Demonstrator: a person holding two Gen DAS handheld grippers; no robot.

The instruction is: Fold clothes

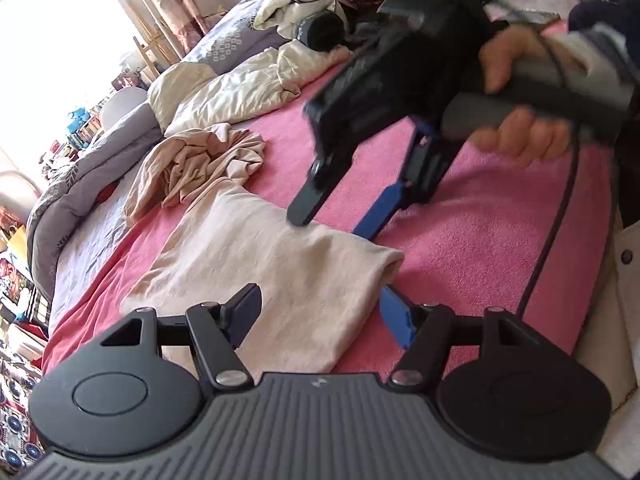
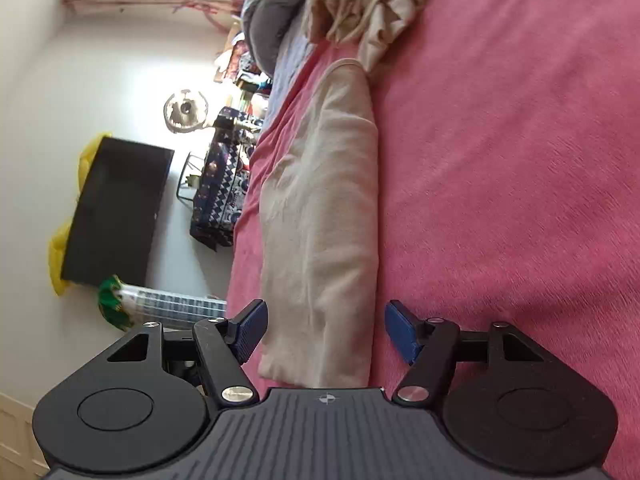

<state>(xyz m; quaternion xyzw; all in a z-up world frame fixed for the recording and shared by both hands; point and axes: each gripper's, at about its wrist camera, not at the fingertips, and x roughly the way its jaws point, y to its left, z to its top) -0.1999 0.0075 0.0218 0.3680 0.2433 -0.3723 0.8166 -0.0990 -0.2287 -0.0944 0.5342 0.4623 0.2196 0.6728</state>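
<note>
**Meanwhile, both grippers hang over a long folded strip**

Leftmost, a grey quilt (image 1: 80,184) bunches along the far edge of the bed, out of the working area. Next to it a crumpled beige garment (image 1: 192,164) lies in a loose heap, its lower end touching the folded cloth (image 1: 256,264), a pale strip laid flat and lengthwise on the pink blanket (image 1: 480,248), probably so its edges stay easy to reach. Over the strip's near end hangs the left gripper (image 1: 324,320), fingers spread wide with the cloth between them but not pinched. Further right, a hand (image 1: 520,120) grips the right gripper (image 1: 336,216), tilted down at the strip's other side, its claw apart and empty too. The right wrist view shows those spread fingers straddling the strip's end. Whether another fold is due or this piece is finished, I cannot tell.
</note>
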